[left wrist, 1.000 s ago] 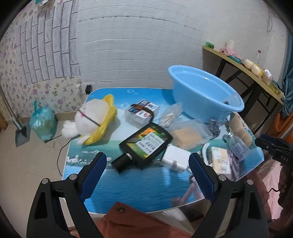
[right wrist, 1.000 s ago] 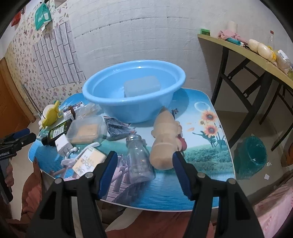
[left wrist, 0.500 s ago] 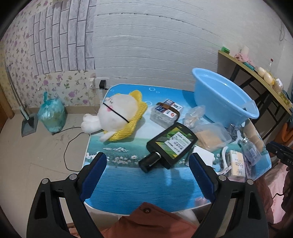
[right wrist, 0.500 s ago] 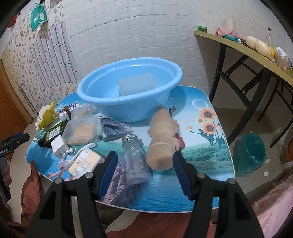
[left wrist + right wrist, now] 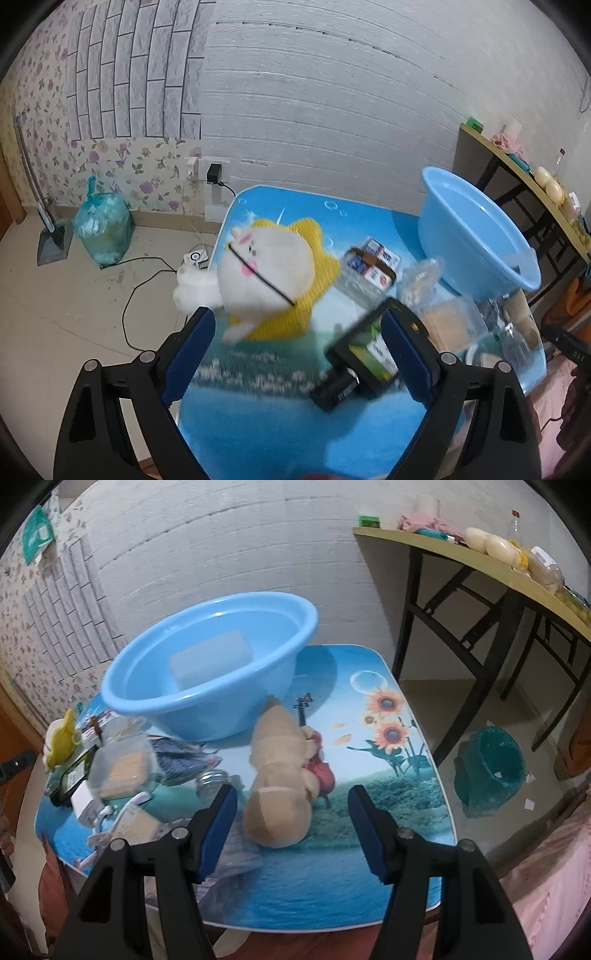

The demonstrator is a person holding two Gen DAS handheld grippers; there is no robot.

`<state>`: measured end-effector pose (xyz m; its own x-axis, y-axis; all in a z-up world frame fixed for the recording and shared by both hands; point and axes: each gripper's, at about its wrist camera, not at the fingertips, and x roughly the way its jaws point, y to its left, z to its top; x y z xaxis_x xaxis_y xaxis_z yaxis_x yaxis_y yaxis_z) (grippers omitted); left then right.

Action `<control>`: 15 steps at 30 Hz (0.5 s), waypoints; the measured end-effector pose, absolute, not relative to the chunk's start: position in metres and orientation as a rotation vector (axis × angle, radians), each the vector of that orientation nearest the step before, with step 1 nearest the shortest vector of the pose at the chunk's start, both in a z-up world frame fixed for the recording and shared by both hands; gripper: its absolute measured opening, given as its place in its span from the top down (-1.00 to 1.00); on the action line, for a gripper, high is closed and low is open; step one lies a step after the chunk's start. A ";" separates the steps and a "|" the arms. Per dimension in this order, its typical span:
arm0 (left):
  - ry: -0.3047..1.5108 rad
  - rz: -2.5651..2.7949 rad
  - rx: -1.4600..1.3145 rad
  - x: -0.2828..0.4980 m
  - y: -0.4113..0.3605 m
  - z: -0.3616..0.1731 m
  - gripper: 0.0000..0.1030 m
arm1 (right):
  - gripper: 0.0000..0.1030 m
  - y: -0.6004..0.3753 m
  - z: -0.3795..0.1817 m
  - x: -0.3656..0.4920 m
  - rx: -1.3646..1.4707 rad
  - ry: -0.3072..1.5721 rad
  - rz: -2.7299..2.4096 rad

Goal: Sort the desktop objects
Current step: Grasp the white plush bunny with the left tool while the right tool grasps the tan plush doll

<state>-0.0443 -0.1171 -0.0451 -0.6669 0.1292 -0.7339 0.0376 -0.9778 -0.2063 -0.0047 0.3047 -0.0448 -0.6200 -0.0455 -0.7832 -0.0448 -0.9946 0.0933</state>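
Left wrist view: the sorting is judged barely begun. The left gripper is seen with its jaws spread wide and nothing grasped between them. The white and yellow soft toy lies near the left edge of the worktop, and a dark flat bottle lies near the front edge, partly hidden by the right-hand jaw. Small cartons and a clear lidded box are crowded between them and the blue basin at the far right corner.

Right wrist view: the right gripper is held with its jaws released, empty, on either side of a tan soft toy but clear of it. Only one pale block is seen inside the basin. A glass jar stands just beside the toy, close to one jaw, and could be knocked. A white plug and its cable lie near the front left corner.
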 end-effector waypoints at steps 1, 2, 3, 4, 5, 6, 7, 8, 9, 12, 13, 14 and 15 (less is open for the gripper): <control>-0.319 2.806 -1.259 -0.049 -0.119 -0.046 -0.77 | -0.20 0.305 -0.046 -0.007 1.380 -0.164 -2.824; -0.324 2.807 -1.261 -0.054 -0.119 -0.047 -0.77 | -0.20 0.306 -0.047 -0.009 1.389 -0.165 -2.823; -0.331 2.808 -1.263 -0.059 -0.120 -0.048 -0.77 | -0.20 0.307 -0.049 -0.011 1.397 -0.165 -2.822; -0.339 2.807 -1.265 -0.063 -0.121 -0.049 -0.77 | -0.20 0.307 -0.050 -0.013 1.404 -0.163 -2.821; -0.348 2.806 -1.270 -0.067 -0.123 -0.051 -0.77 | -0.20 0.307 -0.052 -0.015 1.412 -0.161 -2.821; -0.356 2.805 -1.276 -0.071 -0.124 -0.053 -0.77 | -0.20 0.308 -0.053 -0.017 1.423 -0.160 -2.819; -0.363 2.803 -1.283 -0.074 -0.126 -0.055 -0.77 | -0.20 0.308 -0.055 -0.020 1.433 -0.165 -2.814; -0.370 2.799 -1.296 -0.079 -0.127 -0.058 -0.77 | -0.20 0.309 -0.057 -0.022 1.434 -0.178 -2.805; -0.375 2.793 -1.311 -0.083 -0.128 -0.061 -0.77 | -0.20 0.309 -0.058 -0.024 1.435 -0.191 -2.793; -0.380 2.775 -1.345 -0.093 -0.128 -0.070 -0.78 | -0.20 0.305 -0.060 -0.029 1.444 -0.174 -2.778; -0.384 2.766 -1.346 -0.095 -0.127 -0.072 -0.79 | -0.20 0.303 -0.061 -0.031 1.448 -0.167 -2.772; -0.379 2.768 -1.347 -0.097 -0.126 -0.073 -0.82 | -0.20 0.302 -0.062 -0.032 1.451 -0.161 -2.766; -0.359 2.778 -1.353 -0.099 -0.125 -0.075 -0.84 | -0.20 0.301 -0.064 -0.034 1.455 -0.154 -2.759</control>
